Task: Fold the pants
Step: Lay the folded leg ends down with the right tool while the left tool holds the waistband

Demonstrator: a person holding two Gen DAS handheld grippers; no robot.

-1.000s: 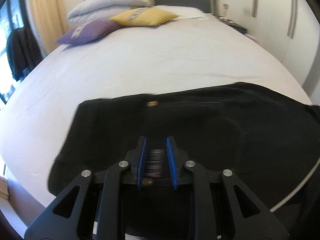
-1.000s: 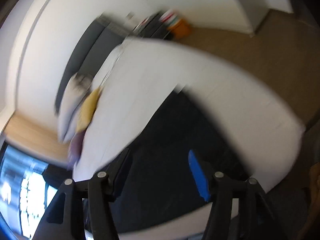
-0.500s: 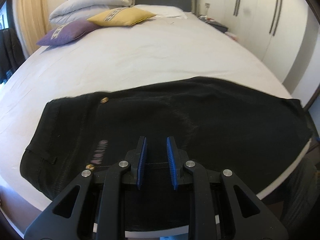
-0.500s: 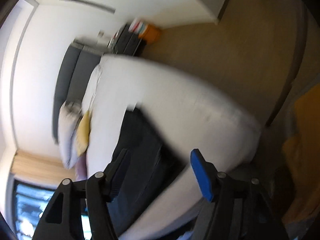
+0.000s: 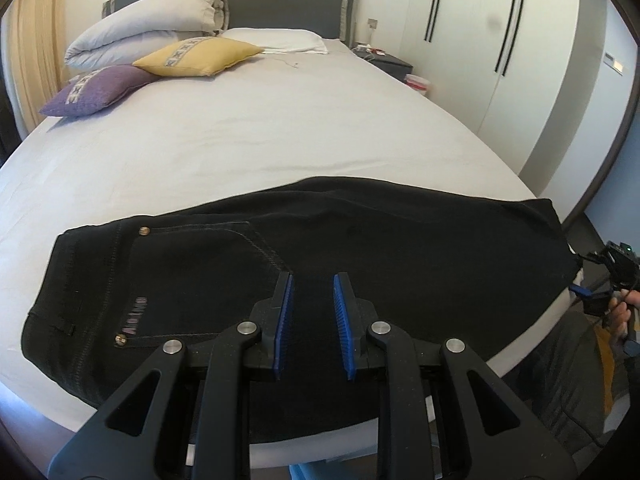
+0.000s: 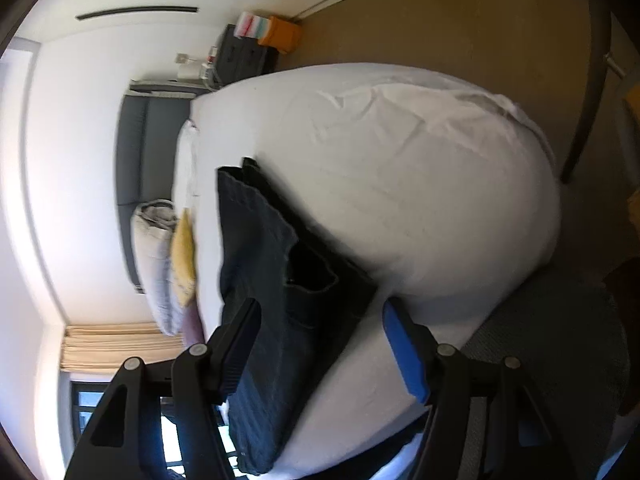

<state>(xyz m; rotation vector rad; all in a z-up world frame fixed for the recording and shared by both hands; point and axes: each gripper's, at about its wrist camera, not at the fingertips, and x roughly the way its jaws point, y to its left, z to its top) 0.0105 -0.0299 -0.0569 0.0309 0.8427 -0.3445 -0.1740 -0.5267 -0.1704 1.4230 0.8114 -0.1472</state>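
Black pants (image 5: 360, 264) lie flat across the near edge of the white bed (image 5: 280, 136), folded lengthwise, waistband and back pocket at the left, leg ends at the right. My left gripper (image 5: 314, 304) hovers above the pants' near edge, its blue pads a small gap apart and holding nothing. My right gripper (image 6: 320, 328) is wide open and empty beside the leg ends of the pants (image 6: 272, 280). The right gripper also shows at the far right of the left wrist view (image 5: 600, 300).
A purple cushion (image 5: 96, 90), a yellow cushion (image 5: 200, 56) and a rolled duvet (image 5: 148, 36) lie at the head of the bed. A dark nightstand (image 5: 390, 64) and white wardrobes (image 5: 500, 40) stand on the right. A grey chair (image 6: 560, 352) is near the bed's corner.
My left gripper has drawn back and up from the pants, so more of them shows. My right gripper has swung round, tilted sideways, from the floor toward the leg ends.
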